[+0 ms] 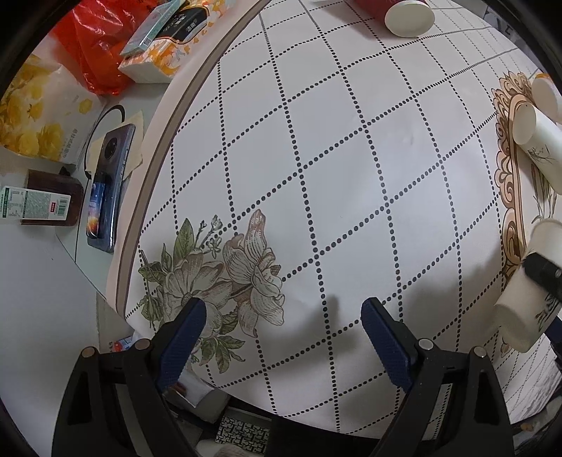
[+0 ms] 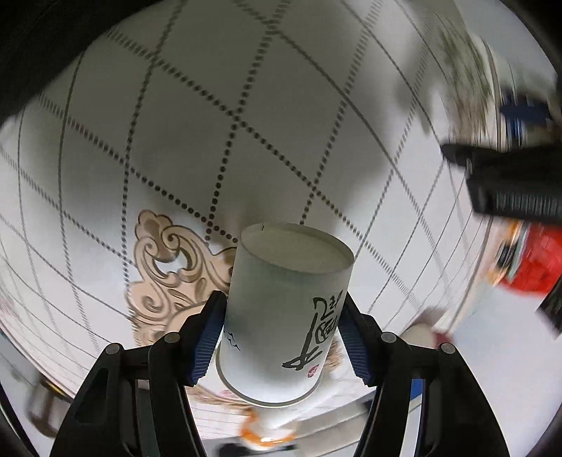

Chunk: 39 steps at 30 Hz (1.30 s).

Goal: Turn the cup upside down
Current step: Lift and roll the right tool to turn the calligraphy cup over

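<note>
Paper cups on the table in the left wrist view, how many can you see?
4, perhaps more out of frame. A red cup at the top edge, two white cups on the right, and one cup held by the right tongs at lower right.

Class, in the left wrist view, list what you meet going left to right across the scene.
Brown bottle → phone → flower print → red cup → white cup held in the right gripper.

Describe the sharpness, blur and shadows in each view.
Left wrist view: sharp, fisheye-bent grid on the tablecloth, soft shadows ahead of the open left gripper. Right wrist view: the gripped cup is crisp, the surroundings motion-smeared, especially at the right edge.
</note>
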Motion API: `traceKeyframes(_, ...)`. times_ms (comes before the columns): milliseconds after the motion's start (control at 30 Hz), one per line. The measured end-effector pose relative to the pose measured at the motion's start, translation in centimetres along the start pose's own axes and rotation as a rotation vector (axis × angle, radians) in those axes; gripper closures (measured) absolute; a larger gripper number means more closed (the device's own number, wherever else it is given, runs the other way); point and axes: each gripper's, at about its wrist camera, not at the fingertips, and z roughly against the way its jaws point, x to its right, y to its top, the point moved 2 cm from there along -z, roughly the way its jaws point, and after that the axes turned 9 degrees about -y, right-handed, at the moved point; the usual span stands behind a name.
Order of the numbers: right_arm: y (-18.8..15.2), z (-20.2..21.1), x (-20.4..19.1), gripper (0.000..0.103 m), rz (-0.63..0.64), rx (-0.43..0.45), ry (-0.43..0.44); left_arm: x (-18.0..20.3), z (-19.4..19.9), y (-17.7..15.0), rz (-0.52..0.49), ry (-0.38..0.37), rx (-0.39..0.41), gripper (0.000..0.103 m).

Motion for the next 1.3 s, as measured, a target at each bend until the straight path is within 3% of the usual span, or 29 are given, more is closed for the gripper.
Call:
traceKeyframes(500, -3.8, -3.9, 3.8, 0.037, -0.646, -0.142, 0.455, 1.0, 0.7, 0.7, -0.038, -0.009, 0.014, 0.012)
traceKeyframes(933, -8.4, -7.8, 2.5, 0.037, -1.236, -0.32, 0.956, 2.6, 0.6, 0.4, -0.067, -0.011, 0.011, 0.012)
traceKeyframes(1300, -12.7, -10.8, 1.0, 0.036, -1.584, -0.378, 1.211, 3.9, 0.5, -0.1, -0.084, -0.005, 0.004, 0.012)
